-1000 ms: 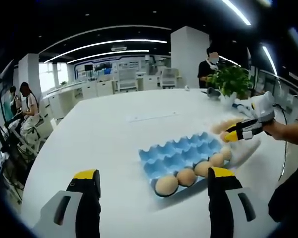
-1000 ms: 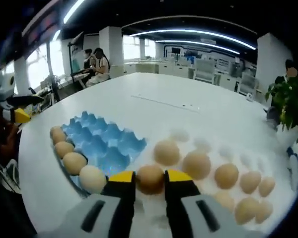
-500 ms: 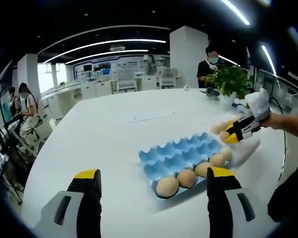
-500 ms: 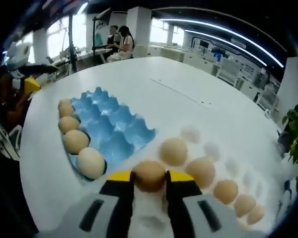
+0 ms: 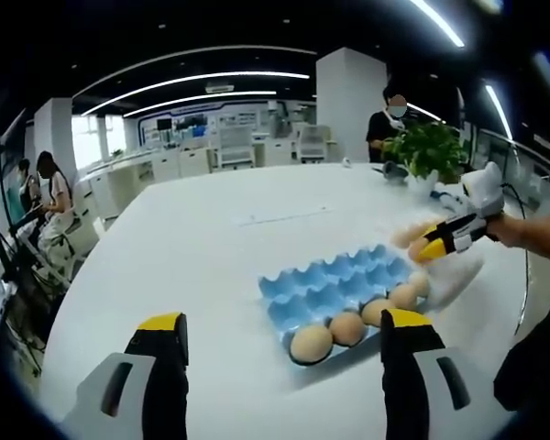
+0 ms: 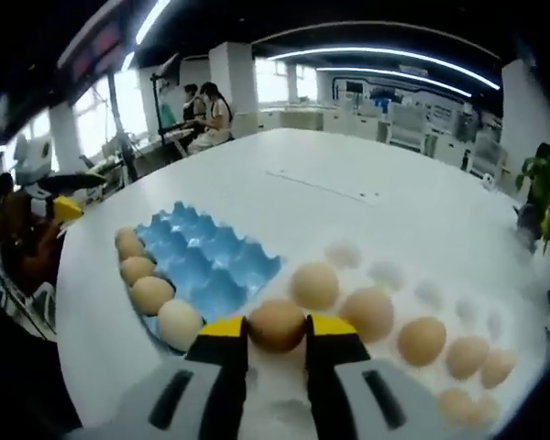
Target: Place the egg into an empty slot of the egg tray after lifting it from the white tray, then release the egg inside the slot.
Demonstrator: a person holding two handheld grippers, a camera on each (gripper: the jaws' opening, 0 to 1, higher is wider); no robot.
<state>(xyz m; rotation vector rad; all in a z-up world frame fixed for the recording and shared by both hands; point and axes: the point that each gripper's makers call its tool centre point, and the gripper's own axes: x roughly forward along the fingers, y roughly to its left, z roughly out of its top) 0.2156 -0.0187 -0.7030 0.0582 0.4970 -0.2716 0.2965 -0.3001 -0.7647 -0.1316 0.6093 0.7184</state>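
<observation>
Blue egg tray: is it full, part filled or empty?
Part filled. The blue egg tray holds four eggs in one edge row; its other slots are bare blue in both views.

Blue egg tray (image 6: 209, 270) holds tan eggs (image 6: 152, 294) and one paler egg (image 6: 181, 323). White tray (image 6: 412, 302), white tabletop (image 5: 211, 238). Yellow-tipped grey tongs (image 6: 276, 341) hold a brown egg (image 6: 276, 324). Green plant (image 5: 428, 147).

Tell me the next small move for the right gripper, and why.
Probably carry the egg sideways over the blue egg tray: the right gripper is already shut on it above the white tray, and empty slots lie beside the row of four eggs.
</observation>
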